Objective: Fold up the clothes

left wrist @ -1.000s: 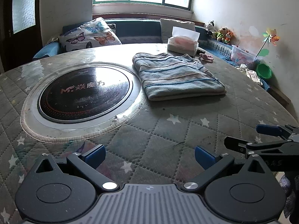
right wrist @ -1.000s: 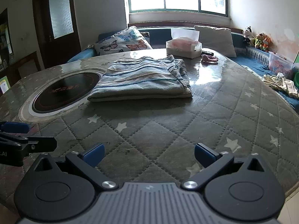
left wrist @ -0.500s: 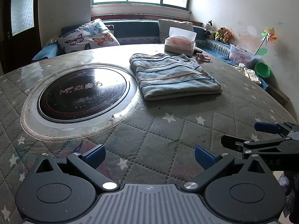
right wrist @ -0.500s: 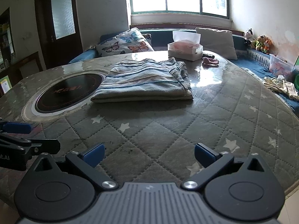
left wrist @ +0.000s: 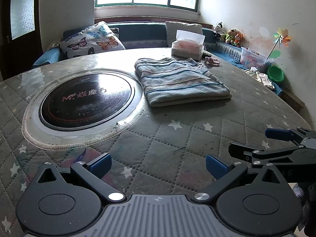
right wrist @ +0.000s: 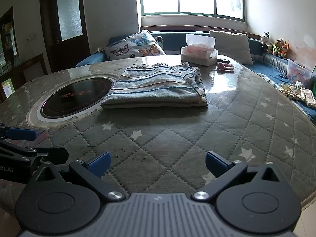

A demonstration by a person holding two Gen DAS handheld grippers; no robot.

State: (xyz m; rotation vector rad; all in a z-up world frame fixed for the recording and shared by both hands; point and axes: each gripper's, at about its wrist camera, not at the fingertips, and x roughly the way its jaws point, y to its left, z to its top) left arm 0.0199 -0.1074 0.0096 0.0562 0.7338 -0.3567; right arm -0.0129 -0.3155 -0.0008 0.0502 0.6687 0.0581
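Note:
A striped grey-blue garment [left wrist: 180, 81] lies folded in a flat rectangle on the round quilted table [left wrist: 177, 138], beside the black round cooktop [left wrist: 86, 100]. It also shows in the right wrist view [right wrist: 156, 86]. My left gripper [left wrist: 157, 165] is open and empty above the table's near part, well short of the garment. My right gripper [right wrist: 157, 163] is open and empty too, near the front edge. Each gripper shows at the side of the other's view, the right one [left wrist: 280, 144] and the left one [right wrist: 21, 146].
A tissue box [left wrist: 187, 46] and a small pink item [left wrist: 212, 60] sit at the table's far side. A bench with a butterfly pillow [left wrist: 91, 39], a plain pillow [right wrist: 231, 46], loose clothes [right wrist: 300, 92] and toys runs behind and to the right. A door [right wrist: 67, 23] stands far left.
Both grippers have drawn back a little from the folded garment, which now looks slightly farther off. Both stay open and the garment has not moved.

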